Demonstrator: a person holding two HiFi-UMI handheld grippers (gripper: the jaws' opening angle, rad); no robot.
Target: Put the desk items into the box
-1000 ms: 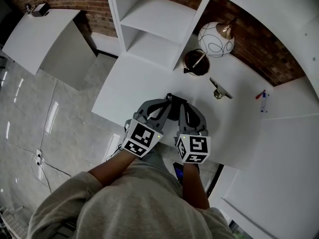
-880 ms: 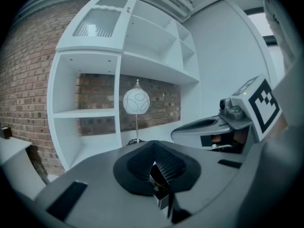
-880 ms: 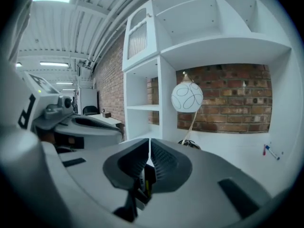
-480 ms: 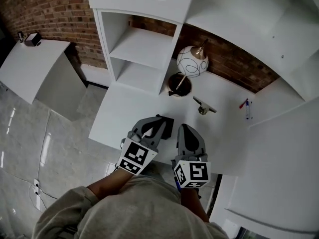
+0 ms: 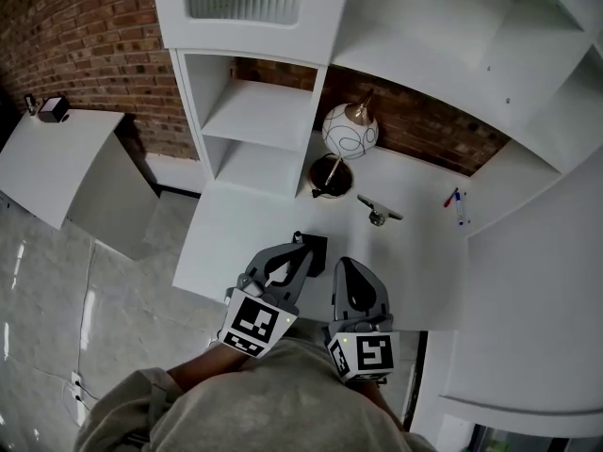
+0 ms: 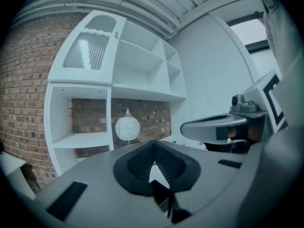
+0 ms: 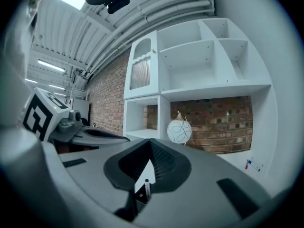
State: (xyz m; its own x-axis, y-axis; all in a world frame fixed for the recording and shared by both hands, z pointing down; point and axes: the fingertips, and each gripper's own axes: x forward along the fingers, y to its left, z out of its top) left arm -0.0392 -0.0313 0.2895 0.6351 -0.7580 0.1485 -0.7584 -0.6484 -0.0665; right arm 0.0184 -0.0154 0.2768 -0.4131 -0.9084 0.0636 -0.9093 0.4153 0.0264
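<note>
Brick wall [image 5: 85, 36], white shelving [image 5: 254, 111], white desk [image 5: 236, 215].
- Left claw [image 5: 298, 243]: 6 o'clock, at the desk's near edge, pointing to 12, tips together. The left gripper view shows a dark shape through the gap behind the tips; I cannot tell what it is.
- Box [image 5: 318, 247]: black, just right of that tip, partly hidden; contact unclear.
- Right claw [image 5: 349, 267]: alongside, closed.
- Lamp [image 5: 343, 131]: 12 o'clock; in all views.
- Bowl [image 5: 330, 172]: head view only.
- Pens [image 5: 457, 205]: 2 o'clock; specks in the right gripper view.
</note>
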